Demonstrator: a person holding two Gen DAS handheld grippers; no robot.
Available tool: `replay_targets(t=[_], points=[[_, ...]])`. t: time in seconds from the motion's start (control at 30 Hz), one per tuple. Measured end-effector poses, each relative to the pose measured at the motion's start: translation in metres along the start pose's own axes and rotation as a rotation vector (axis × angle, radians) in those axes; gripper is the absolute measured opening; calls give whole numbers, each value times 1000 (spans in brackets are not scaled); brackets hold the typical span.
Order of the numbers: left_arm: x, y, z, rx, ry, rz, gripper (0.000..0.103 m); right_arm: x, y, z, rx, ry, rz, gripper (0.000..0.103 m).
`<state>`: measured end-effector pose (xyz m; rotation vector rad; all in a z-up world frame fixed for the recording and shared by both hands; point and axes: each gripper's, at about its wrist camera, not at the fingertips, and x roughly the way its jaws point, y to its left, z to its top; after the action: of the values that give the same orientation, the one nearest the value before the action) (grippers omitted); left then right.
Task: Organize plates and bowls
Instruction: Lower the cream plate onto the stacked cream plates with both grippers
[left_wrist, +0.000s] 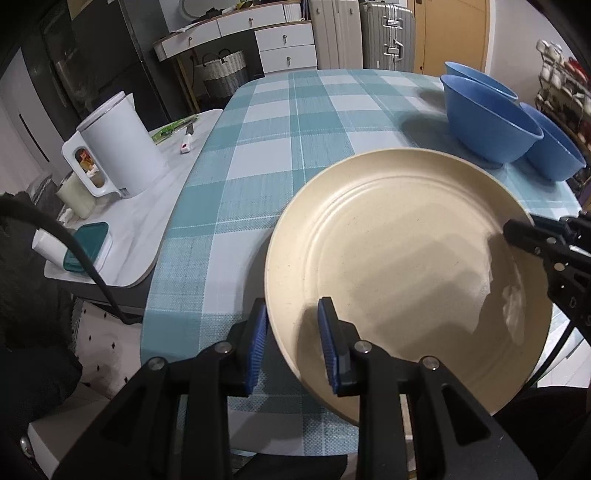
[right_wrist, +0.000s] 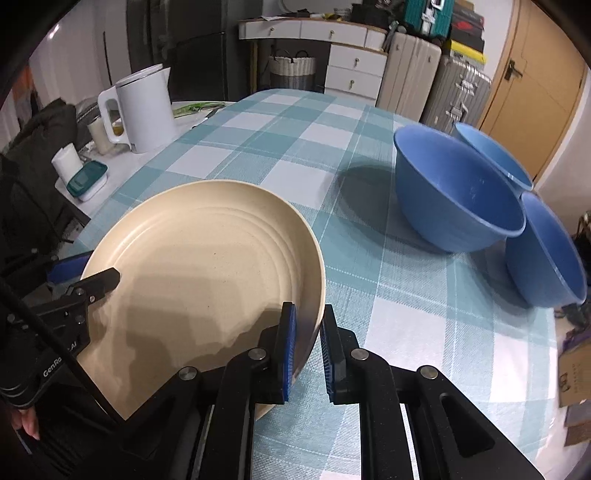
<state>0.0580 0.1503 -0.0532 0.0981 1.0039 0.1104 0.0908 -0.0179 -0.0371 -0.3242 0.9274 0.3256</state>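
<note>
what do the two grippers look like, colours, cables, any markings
Both are matte black, angular linkage frames with round silver pivot bolts. Each of the fingers carries a ribbed blue pad. The left gripper shows white "GenRo… AI" lettering in the right wrist view, and a black cable trails from it. The right gripper matches in build.

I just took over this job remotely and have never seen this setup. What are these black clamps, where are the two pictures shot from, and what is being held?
Each picture comes from a camera on a hand-held two-finger clamp, looking along its blue-padded fingers. The left gripper and the right gripper each pinch an opposite rim of one cream plate over the checked tablecloth. Three blue bowls sit together farther back. A white kettle stands on a side table.
</note>
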Motion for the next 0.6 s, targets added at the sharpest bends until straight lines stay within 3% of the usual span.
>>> replay_targets(t=[0.4, 0.6], points=[[8, -7, -2, 67, 7, 46, 29, -2, 3, -2, -35, -6, -34, 12], [4, -4, -2, 43, 6, 18, 29, 0, 3, -5, -62, 1, -35, 13]])
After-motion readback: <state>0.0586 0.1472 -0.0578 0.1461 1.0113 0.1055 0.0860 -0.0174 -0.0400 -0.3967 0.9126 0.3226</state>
